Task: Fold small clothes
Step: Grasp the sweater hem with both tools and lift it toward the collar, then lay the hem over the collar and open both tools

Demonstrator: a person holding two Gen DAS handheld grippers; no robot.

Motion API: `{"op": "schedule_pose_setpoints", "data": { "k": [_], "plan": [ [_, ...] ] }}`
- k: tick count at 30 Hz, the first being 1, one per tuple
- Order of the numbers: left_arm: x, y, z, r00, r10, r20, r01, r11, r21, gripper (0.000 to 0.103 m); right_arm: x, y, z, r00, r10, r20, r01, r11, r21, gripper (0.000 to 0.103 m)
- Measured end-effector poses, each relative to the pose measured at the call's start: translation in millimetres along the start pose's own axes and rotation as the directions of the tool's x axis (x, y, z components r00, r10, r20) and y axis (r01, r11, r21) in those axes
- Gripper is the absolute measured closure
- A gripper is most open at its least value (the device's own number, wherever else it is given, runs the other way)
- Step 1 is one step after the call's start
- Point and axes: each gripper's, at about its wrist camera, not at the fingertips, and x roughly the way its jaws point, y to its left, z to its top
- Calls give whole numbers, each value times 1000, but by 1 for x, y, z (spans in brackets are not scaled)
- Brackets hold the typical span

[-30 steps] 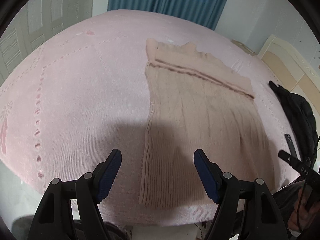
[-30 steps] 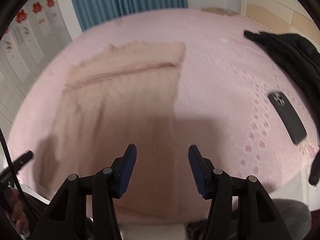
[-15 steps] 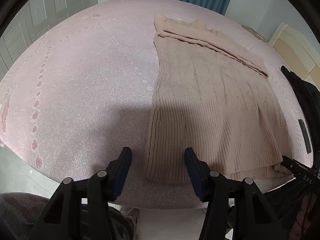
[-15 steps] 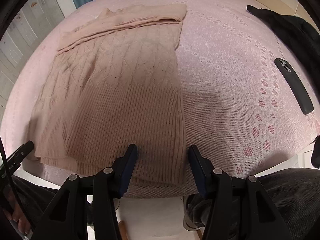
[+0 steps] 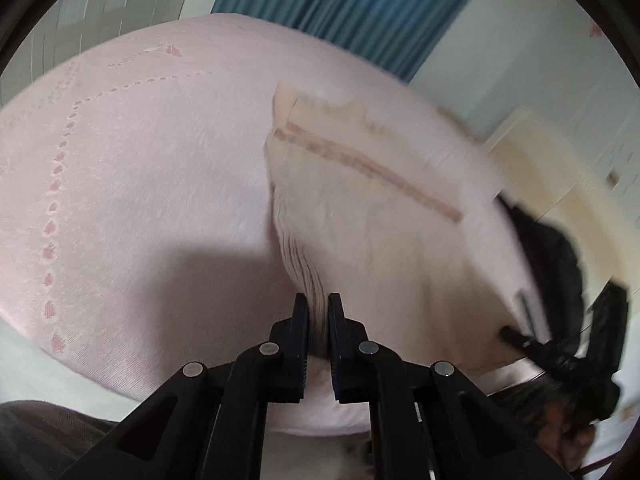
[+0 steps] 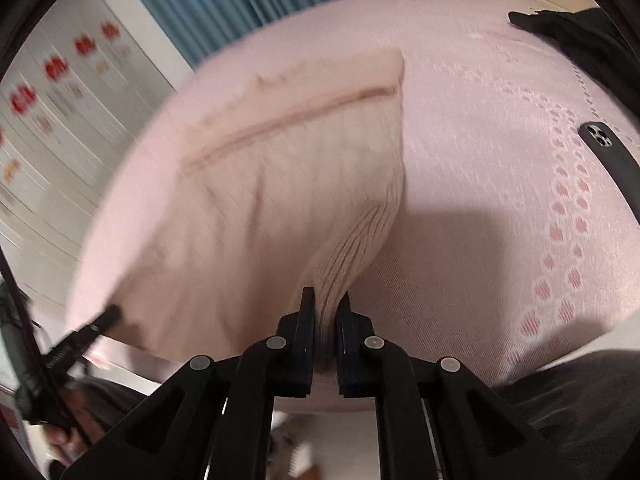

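A beige knitted sweater (image 5: 360, 208) lies on the pink bedspread (image 5: 140, 184), its ribbed hem nearest me. My left gripper (image 5: 318, 312) is shut on the hem's left corner and lifts it off the bed. My right gripper (image 6: 327, 312) is shut on the hem's right corner of the sweater (image 6: 280, 184), also raised. The far part with the folded sleeves still rests flat. Both views are blurred by motion.
A black garment (image 6: 592, 40) lies at the bed's right side, with a black phone (image 6: 612, 156) near it on the bedspread (image 6: 500, 160). Blue curtains (image 5: 344, 12) hang behind the bed. The bed's front edge is just below the grippers.
Both grippers have closed on the sweater's hem corners and raised them. Before, they were open above the flat hem.
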Motion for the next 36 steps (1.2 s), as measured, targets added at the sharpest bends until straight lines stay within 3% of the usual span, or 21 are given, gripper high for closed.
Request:
{"op": "schedule_pose_setpoints", "data": {
  "k": [2, 8, 16, 28, 36],
  "plan": [
    [-8, -4, 12, 999, -28, 31, 28, 1000, -12, 94, -13, 1, 13, 997, 64, 38, -65, 998, 23, 95],
    [-9, -30, 59, 991, -70, 117, 69, 998, 8, 94, -37, 12, 60, 982, 149, 116, -154, 988, 35, 95],
    [7, -59, 114, 975, -73, 209, 64, 997, 46, 94, -34, 19, 125, 968, 182, 173, -194, 980, 54, 95],
    [55, -57, 188, 970, -18, 241, 16, 1000, 7, 94, 9, 30, 225, 965, 133, 225, -153, 986, 72, 95],
    [111, -52, 227, 974, 34, 225, -32, 999, -12, 94, 55, 21, 263, 972, 95, 216, -115, 990, 81, 95]
  ]
}}
